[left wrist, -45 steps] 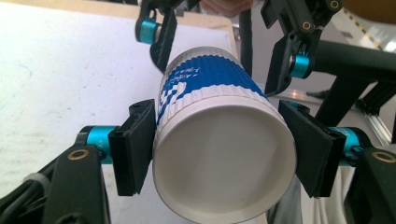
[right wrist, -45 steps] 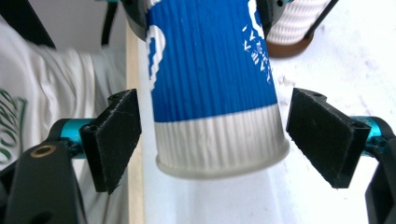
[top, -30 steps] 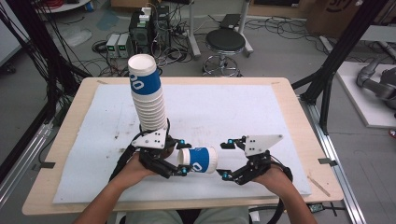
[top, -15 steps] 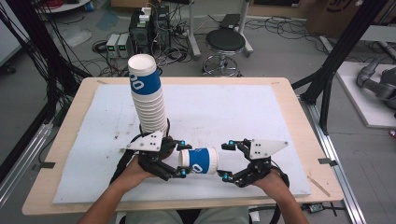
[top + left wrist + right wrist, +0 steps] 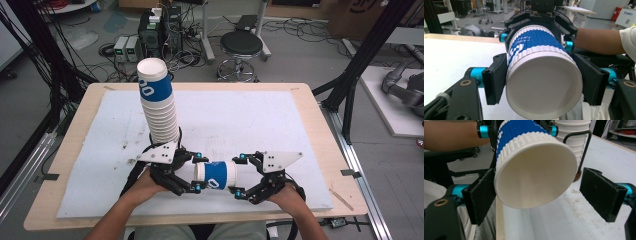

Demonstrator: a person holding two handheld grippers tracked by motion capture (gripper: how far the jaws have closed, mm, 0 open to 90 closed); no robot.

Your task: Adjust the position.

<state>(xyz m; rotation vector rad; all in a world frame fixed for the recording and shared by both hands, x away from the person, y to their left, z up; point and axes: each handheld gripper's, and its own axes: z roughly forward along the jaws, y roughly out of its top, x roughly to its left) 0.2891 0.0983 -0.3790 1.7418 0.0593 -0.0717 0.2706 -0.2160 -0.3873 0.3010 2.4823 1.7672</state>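
Observation:
A blue-and-white ribbed paper cup point(image 5: 216, 175) lies on its side in the air between both grippers, near the table's front edge. My left gripper point(image 5: 198, 172) is shut on its base end; in the left gripper view both pads point(image 5: 495, 77) press against the cup point(image 5: 541, 75). My right gripper point(image 5: 240, 174) stands open around the cup's mouth end. In the right gripper view the cup's open mouth point(image 5: 534, 177) faces me, with a clear gap to the right pad point(image 5: 601, 195). Just behind the left gripper, a tall stack of the same cups point(image 5: 159, 107) stands upright.
A white mat point(image 5: 260, 120) covers the wooden table point(image 5: 320, 130). A stool point(image 5: 241, 45), cables and boxes sit on the floor beyond the far edge. A black wire loop point(image 5: 586, 145) runs beside the stack's foot.
Both hands have drifted slightly toward the front edge, with the cup still between them. The stack has not moved.

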